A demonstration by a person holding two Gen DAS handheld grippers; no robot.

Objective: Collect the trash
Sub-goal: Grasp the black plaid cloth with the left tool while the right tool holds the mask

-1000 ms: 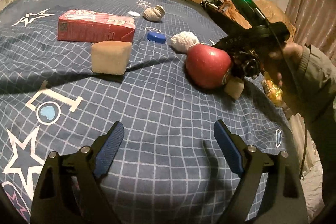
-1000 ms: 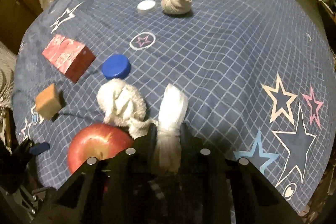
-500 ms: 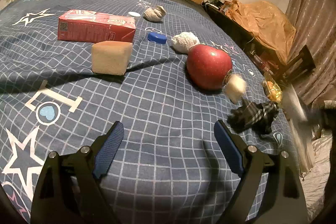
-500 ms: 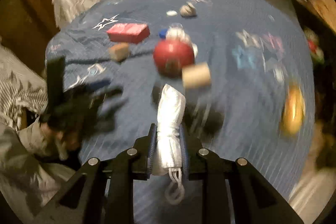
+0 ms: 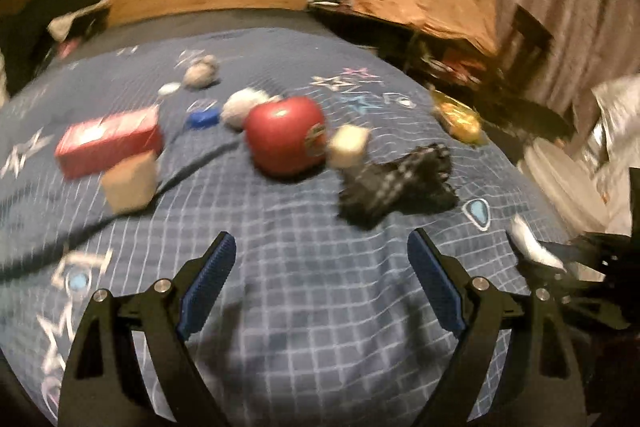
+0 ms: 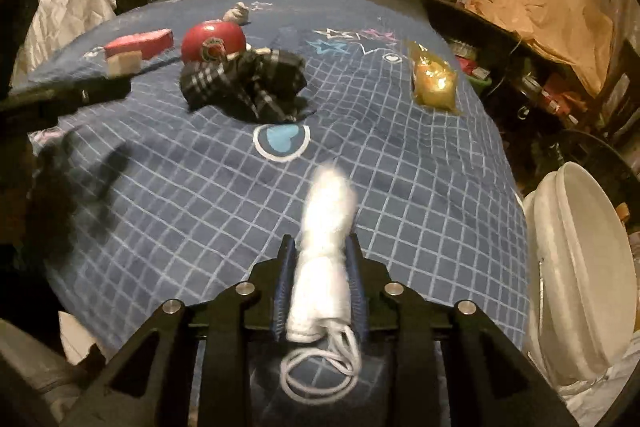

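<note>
Bed [image 6: 400, 163] scene: right gripper [image 6: 320, 267], jaws just easing, holds mask [image 6: 324, 247] lengthwise; bin [image 6: 580, 267] lies at 3 o'clock.

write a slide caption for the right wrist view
Right claw grips a rolled white face mask above the star-patterned bedspread, white bin nearby.

- Dim, warm, yellowish room light in both views; colours are muddy and grainy.
- The left wrist view is smeared by motion: the apple [image 5: 285, 135], box [image 5: 109, 145] and bed [image 5: 280, 267] grid all streak.
- The right wrist view is sharper; only the mask [image 6: 326, 251] tip and dark shapes at the left edge blur.
- Soft shadows lie on the bed near its near edge.
- Fisheye bends the bed edges; corners are black.
</note>
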